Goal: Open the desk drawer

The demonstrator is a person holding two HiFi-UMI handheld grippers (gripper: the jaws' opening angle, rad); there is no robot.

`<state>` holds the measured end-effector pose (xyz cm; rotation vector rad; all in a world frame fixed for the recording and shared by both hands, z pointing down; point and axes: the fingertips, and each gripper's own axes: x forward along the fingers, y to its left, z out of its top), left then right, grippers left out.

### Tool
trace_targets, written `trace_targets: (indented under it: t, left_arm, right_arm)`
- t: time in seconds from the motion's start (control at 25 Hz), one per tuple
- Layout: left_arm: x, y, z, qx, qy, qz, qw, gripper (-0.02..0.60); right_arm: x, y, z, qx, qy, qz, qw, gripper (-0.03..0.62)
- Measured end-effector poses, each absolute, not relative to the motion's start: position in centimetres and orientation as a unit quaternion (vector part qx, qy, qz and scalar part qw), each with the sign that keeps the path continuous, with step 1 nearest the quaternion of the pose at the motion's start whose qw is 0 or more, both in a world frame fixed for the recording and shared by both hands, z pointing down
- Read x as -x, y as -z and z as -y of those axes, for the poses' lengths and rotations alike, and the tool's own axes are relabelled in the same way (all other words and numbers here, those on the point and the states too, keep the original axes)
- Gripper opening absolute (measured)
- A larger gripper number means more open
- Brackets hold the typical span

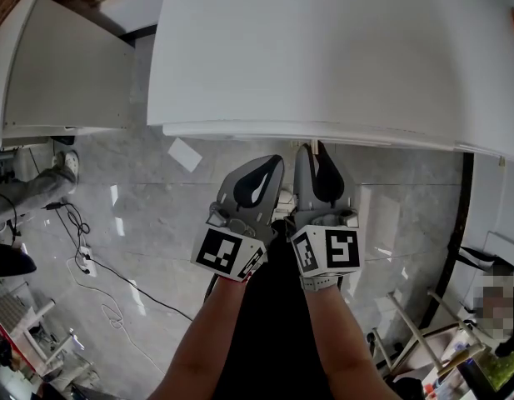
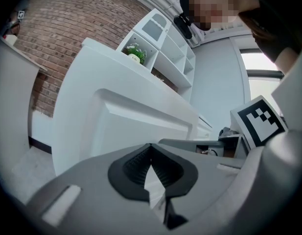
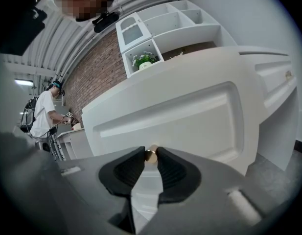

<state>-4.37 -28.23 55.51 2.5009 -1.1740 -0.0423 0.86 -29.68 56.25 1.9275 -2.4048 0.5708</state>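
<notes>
Pinching one brass knob (image 3: 151, 154) on one drawer front (image 3: 190, 112): right gripper (image 3: 151, 156); left gripper (image 2: 151, 146) closed, empty.

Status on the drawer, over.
Right gripper clamped on the brass knob. Left gripper shut, empty, alongside. Drawer front looks not yet pulled out. Nothing seen in the way.

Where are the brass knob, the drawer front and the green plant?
brass knob (image 3: 151, 154), right gripper view, its rounded end
drawer front (image 3: 190, 116), right gripper view, its recessed panel
green plant (image 3: 144, 60), right gripper view, its leaves
</notes>
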Motion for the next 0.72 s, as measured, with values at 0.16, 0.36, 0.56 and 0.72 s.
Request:
trace_targets:
  t: [0.16, 0.36, 0.56, 0.72]
  left_arm:
    - [3.9, -55.2, 27.7, -0.891, 0.016, 0.413, 0.186, 0.003]
    - [3.5, -55.4, 27.1, -0.893, 0.015, 0.409, 0.187, 0.003]
    - [3.3, -55.3, 26.7, -0.894, 0.018, 0.408, 0.187, 0.003]
    - [3.0, -55.2, 26.3, -0.896, 0.017, 0.404, 0.185, 0.003]
  right_arm:
    - [-0.8, -56.2, 28.7, -0.611, -0.184, 0.770, 0.002, 0.078]
    - [-0.8, -56.2, 27.9, -0.610, -0.182, 0.771, 0.004, 0.077]
    - [-0.9, -56.3, 27.2, -0.611, -0.181, 0.771, 0.007, 0.074]
    - [-0.9, -56.4, 26.7, -0.608, -0.180, 0.773, 0.008, 0.074]
